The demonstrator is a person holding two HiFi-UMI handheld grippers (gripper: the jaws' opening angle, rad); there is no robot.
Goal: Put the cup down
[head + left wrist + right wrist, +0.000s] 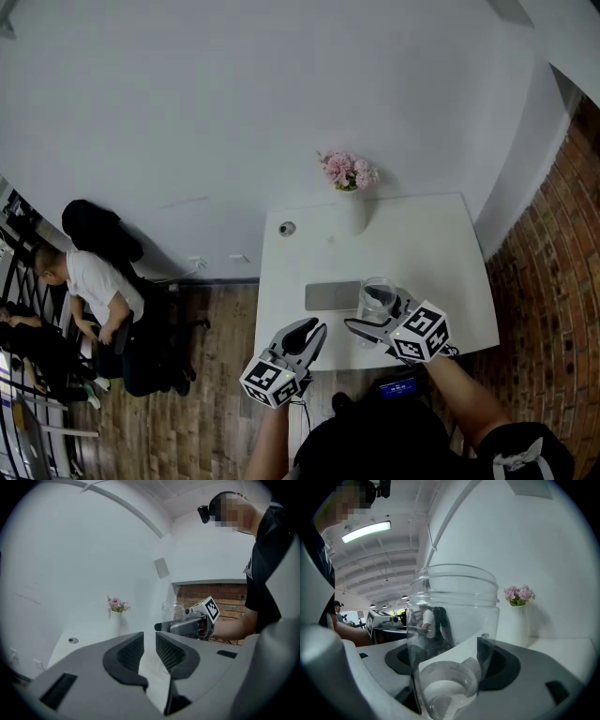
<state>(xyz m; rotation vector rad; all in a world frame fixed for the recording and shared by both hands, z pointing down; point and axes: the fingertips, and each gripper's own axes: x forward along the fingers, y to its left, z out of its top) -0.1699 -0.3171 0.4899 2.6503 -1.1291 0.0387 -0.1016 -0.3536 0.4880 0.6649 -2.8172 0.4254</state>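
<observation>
A clear plastic cup (377,298) stands upright over the front part of the white table (441,244), close to its front edge. My right gripper (377,314) is shut on it, one pad on each side. The cup (454,634) fills the right gripper view between the dark pads of that gripper (452,660). Whether its base touches the table I cannot tell. My left gripper (305,330) hovers at the table's front left edge. It (149,644) is open by a narrow gap with nothing in it. The cup (172,611) shows beyond it.
A grey flat pad (332,295) lies just left of the cup. A white vase with pink flowers (350,208) stands at the table's back edge, a small round thing (287,228) at the back left. A brick wall (553,281) runs on the right. A person (94,281) sits far left.
</observation>
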